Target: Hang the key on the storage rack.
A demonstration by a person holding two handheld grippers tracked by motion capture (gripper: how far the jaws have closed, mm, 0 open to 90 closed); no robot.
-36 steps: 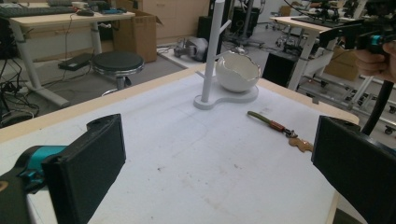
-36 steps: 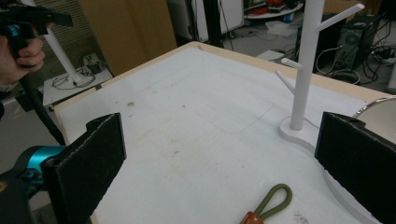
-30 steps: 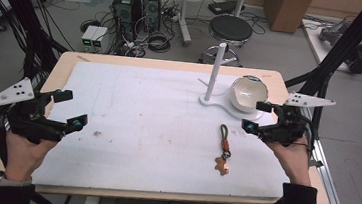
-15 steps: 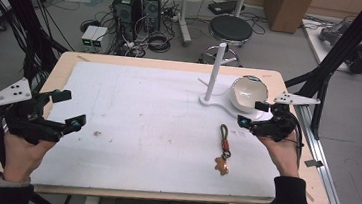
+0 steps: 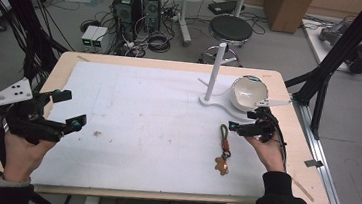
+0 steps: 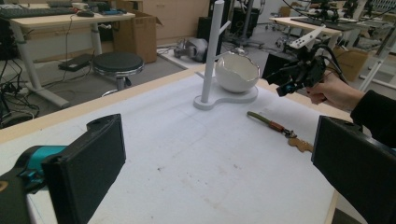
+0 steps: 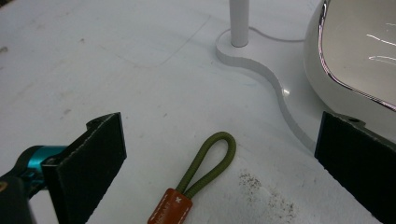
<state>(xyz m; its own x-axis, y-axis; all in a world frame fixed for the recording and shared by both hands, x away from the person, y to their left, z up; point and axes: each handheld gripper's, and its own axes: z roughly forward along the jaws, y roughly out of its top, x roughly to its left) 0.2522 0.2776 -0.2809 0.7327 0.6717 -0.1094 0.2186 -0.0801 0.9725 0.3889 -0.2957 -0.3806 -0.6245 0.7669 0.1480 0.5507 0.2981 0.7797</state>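
Moved since a second ago: my right gripper (image 5: pixel 246 122), now lowered leftward over the keychain's loop end; left gripper (image 5: pixel 66 108) unchanged.
Item list, largest first: white table mat (image 5: pixel 141 123); white stand (image 5: pixel 213 75) with bowl (image 5: pixel 248 92) at the far right; left gripper, jaws wide apart, empty, at the mat's left edge; right gripper, jaws wide apart, empty, straddling the green loop; keychain (image 5: pixel 223 149), flat on the mat, just beside the stand base.

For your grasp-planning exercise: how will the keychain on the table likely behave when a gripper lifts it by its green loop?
The keychain probably dangles limply: its cord loop looks soft. It seems light, being small and thin. The pendant may swing below the open right gripper.
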